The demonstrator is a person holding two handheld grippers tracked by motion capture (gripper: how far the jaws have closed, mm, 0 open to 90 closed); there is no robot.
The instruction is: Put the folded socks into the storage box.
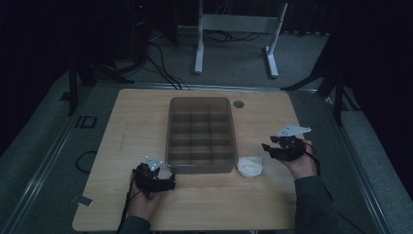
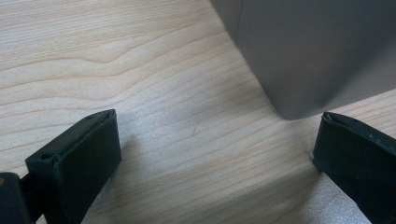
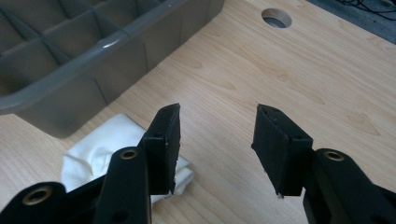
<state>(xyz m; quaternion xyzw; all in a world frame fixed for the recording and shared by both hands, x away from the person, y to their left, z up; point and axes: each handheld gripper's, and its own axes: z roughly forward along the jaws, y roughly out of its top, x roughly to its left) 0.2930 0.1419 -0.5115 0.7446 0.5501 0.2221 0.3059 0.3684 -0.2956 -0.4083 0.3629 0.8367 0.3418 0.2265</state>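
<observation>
Matt grey plastic bin (image 1: 200,134), soft white cloth (image 1: 250,165), smooth light wooden table (image 1: 141,117).

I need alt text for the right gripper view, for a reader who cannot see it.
The right claw hovers open above a light wooden table, nothing between its black jaws. A crumpled white cloth lies partly behind the left jaw, beside a grey divided bin.

The divided tray (image 1: 200,134) sits at the middle of the table (image 1: 136,122). Just right of its near right corner lies the folded cloth (image 1: 250,165), close beside the wall. Behind the tray's far right corner there's a round hole (image 1: 238,104) in the tabletop. The left gripper (image 1: 171,181) is off the tray's near left corner; the right gripper (image 1: 266,148) hangs right of the cloth.
</observation>
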